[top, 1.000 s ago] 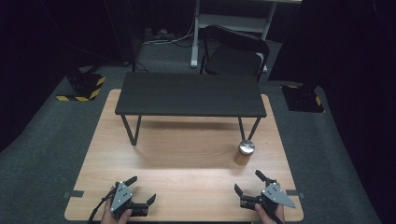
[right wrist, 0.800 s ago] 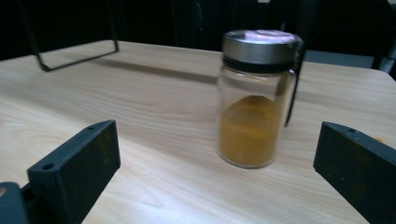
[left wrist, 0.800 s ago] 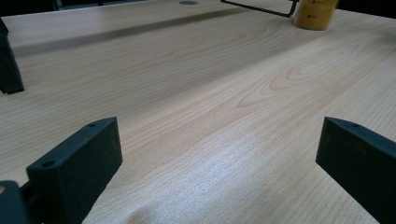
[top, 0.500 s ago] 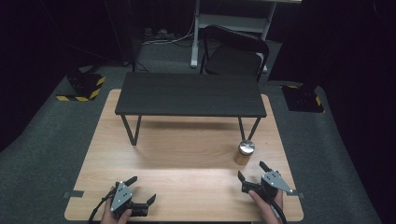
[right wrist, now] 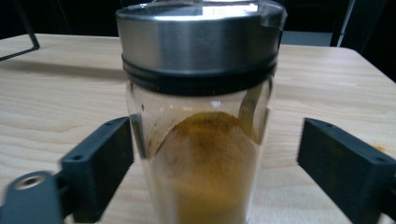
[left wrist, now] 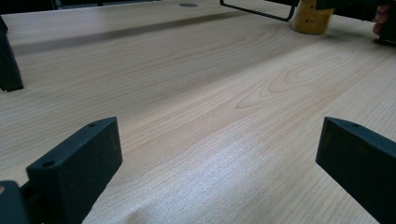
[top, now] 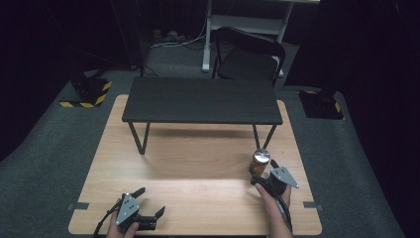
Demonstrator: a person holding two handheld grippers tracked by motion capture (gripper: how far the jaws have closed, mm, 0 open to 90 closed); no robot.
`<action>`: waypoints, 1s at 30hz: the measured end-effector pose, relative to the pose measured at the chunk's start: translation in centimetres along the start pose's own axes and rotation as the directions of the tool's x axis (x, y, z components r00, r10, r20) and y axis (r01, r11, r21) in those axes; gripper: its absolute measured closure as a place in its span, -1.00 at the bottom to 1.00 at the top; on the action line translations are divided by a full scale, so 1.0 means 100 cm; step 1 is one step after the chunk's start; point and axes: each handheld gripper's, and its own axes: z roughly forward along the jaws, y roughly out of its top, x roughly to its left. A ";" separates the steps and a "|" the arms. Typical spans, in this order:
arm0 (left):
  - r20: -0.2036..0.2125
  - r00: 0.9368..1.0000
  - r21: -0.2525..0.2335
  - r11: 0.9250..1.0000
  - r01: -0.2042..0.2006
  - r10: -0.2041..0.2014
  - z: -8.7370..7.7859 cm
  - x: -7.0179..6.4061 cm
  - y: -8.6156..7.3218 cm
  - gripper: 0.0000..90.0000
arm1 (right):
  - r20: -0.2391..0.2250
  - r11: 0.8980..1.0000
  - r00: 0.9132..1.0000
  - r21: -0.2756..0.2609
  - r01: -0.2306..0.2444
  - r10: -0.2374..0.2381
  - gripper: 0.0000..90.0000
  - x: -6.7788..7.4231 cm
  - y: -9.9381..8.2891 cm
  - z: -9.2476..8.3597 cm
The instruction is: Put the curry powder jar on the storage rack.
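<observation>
We see the jar (top: 260, 161) standing on the worktop (top: 198, 163) at its right, before the low bench (top: 200, 100), with the right hand-held gripper (top: 258, 173) just behind it and the left hand-held gripper (top: 150, 203) at the near-left edge.

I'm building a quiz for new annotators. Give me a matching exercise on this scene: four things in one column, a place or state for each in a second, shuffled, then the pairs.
Things:
1. jar
2. left gripper
3. black bench
4. chair

Places or states:
A. on the floor beyond the table's far edge
B. open over bare wood at the near left
C. stands on the far half of the table
D. upright between the right gripper's open jaws

Pairs: 1-D, 2-B, 3-C, 4-A
</observation>
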 end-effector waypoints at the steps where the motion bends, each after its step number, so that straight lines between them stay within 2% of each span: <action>1: 0.000 1.000 -0.002 1.000 0.002 -0.002 0.000 0.000 0.000 -0.99 | 0.005 1.000 1.000 0.001 0.005 -0.005 -0.67 0.001 0.000 0.002; 7: 0.002 1.000 -0.003 1.000 0.004 -0.004 0.000 0.000 -0.001 -0.99 | 0.006 1.000 1.000 0.002 0.022 -0.022 -0.50 0.005 0.001 0.007; 8: 0.002 1.000 -0.004 1.000 0.005 -0.005 0.000 0.000 -0.001 -0.99 | 0.003 1.000 1.000 -0.010 0.028 -0.028 -0.33 0.006 0.000 0.006; 10: 0.002 1.000 -0.004 1.000 0.006 -0.006 0.000 0.000 -0.001 -0.99 | 0.005 0.999 0.999 -0.016 0.042 -0.042 -0.33 0.008 -0.001 0.006; 15: 0.004 1.000 -0.005 1.000 0.005 -0.005 -0.001 0.001 -0.001 -0.99 | 0.013 0.999 0.999 -0.016 0.040 -0.040 -0.33 0.010 -0.001 0.005; 23: 0.004 1.000 -0.004 1.000 0.005 -0.005 0.000 0.001 -0.001 -0.99 | -0.013 0.998 0.999 -0.036 0.043 -0.043 -0.33 0.009 0.007 -0.006; 30: 0.005 1.000 -0.003 1.000 0.004 -0.004 0.000 0.001 -0.001 -0.99 | -0.057 0.997 0.997 -0.044 0.058 -0.061 -0.33 0.012 0.037 -0.026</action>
